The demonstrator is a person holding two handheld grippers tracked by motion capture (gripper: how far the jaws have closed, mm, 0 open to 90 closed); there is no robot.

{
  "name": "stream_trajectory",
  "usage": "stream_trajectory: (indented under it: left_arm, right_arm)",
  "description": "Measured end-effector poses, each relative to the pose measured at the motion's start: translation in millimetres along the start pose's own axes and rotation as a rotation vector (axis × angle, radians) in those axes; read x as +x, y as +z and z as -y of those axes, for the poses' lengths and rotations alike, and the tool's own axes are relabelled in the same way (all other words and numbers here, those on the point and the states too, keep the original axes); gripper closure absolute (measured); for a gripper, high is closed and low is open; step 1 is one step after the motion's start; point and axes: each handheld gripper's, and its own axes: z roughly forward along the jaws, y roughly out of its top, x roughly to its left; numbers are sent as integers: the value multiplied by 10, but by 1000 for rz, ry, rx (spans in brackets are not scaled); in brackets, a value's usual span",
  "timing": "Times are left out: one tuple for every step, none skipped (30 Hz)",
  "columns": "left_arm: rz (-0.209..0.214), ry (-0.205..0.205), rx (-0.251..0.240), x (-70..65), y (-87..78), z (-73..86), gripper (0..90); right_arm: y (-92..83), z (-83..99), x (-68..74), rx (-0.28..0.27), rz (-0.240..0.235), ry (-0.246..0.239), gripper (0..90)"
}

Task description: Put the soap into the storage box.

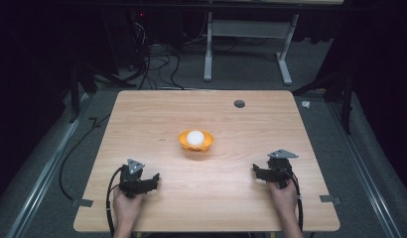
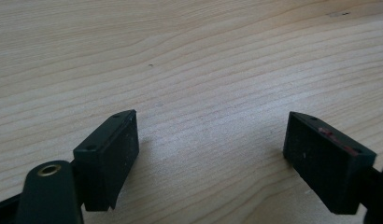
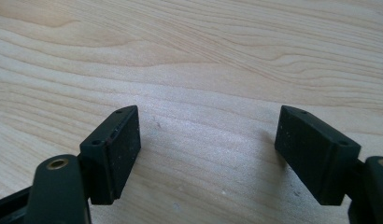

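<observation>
Grippers rest low on the near part of the wooden table [image 1: 157,114], one at each side: the left gripper [image 1: 153,179] and the right gripper [image 1: 258,172] both have their jaws spread wide with nothing between them, only bare wood grain beneath, as each gripper view confirms. The white ball [image 1: 195,137] sits in the small orange bowl [image 1: 184,141] near the middle of the table, well apart from both. The likely first move is a reach toward the bowl; it would go best with one gripper steadying the rim while the other comes down over the ball, jaws straddling its widest part, since a round ball may slip from a glancing pinch.
</observation>
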Motion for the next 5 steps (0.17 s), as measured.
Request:
stream_trajectory:
  left_arm:
    - [0, 0, 0, 0, 0, 0, 185]
    - [1, 0, 0, 0, 0, 1, 184]
    - [1, 0, 1, -1, 0, 1, 181]
    - [2, 0, 1, -1, -1, 2, 180]
    - [1, -1, 0, -2, -2, 4, 178]
  right_arm:
    - [1, 0, 1, -1, 1, 0, 233]
    - [1, 0, 0, -1, 1, 0, 233]
    - [1, 0, 0, -1, 1, 0, 233]
    - [1, 0, 0, -1, 0, 0, 233]
    - [0, 0, 0, 0, 0, 0, 233]
